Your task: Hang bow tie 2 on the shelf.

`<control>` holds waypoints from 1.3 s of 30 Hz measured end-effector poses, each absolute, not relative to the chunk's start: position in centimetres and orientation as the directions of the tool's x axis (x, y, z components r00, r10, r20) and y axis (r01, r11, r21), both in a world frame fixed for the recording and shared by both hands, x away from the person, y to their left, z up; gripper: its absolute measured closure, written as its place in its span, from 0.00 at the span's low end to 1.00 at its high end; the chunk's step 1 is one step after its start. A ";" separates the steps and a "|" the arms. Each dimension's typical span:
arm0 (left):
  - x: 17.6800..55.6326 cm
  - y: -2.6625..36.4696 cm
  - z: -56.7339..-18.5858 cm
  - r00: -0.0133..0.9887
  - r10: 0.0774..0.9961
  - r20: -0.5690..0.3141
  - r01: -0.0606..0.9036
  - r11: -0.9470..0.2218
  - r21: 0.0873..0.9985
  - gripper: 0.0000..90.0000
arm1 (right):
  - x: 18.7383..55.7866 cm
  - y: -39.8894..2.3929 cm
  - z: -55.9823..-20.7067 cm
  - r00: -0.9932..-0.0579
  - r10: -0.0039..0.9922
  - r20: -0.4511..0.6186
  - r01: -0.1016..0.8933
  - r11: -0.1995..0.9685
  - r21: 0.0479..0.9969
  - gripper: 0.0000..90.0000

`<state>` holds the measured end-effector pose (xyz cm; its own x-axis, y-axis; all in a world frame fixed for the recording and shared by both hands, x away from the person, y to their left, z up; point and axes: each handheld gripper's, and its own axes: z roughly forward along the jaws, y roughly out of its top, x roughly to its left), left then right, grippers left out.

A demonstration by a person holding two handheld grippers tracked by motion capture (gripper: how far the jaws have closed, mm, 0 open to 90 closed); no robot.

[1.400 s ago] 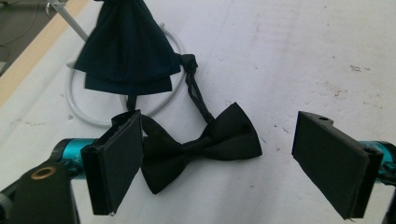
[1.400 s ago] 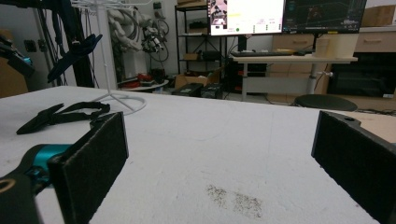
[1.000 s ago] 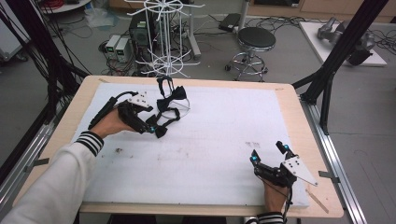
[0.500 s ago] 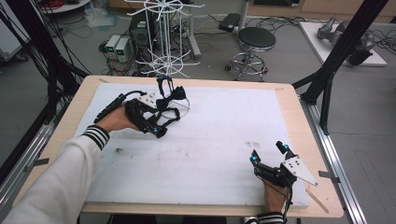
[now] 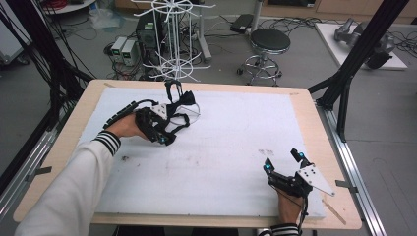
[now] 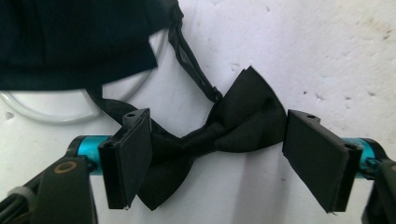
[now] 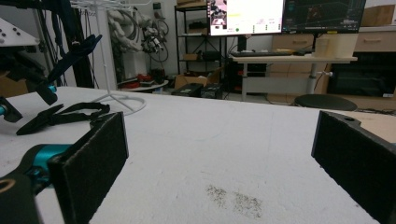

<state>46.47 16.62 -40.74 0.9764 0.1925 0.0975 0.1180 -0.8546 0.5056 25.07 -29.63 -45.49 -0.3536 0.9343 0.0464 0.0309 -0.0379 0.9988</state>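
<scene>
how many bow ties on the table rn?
1 that I can make out: a black bow tie lying between the left gripper jaws, near the table's far-left side. Dark fabric beside it could hide another.

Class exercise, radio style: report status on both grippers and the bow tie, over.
Left gripper jaws closing around black bow tie, pads not yet pressing. Right gripper open, empty, resting on white mat. White wire stand just behind the bow tie.

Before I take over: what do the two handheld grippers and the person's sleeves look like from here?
Both are black handheld units. The left gripper and right gripper each carry flat black rectangular pads on teal-blue bars. A light grey three-cornered plate tops the right one, and a black cable trails from the left. The sleeve is white, its cuff striped black and white.
</scene>
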 end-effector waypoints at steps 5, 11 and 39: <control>46.5 16.4 -41.1 0.977 0.185 0.103 0.111 -0.861 0.497 0.29 | 25.1 -29.6 -45.5 -0.352 0.935 0.047 0.031 -0.039 0.999 0.03; 46.6 16.5 -41.0 0.980 0.162 0.118 0.081 -0.860 0.504 0.31 | 25.1 -29.7 -45.5 -0.352 0.935 0.046 0.030 -0.037 0.999 0.03; 46.8 16.1 -41.7 0.985 0.149 0.083 0.097 -0.889 0.448 0.40 | 25.1 -29.7 -45.5 -0.354 0.934 0.048 0.029 -0.041 0.999 0.03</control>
<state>46.79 16.06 -41.74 0.9853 0.1493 0.0829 0.0970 -0.8885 0.4484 25.06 -29.69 -45.50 -0.3538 0.9341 0.0484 0.0290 -0.0408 0.9987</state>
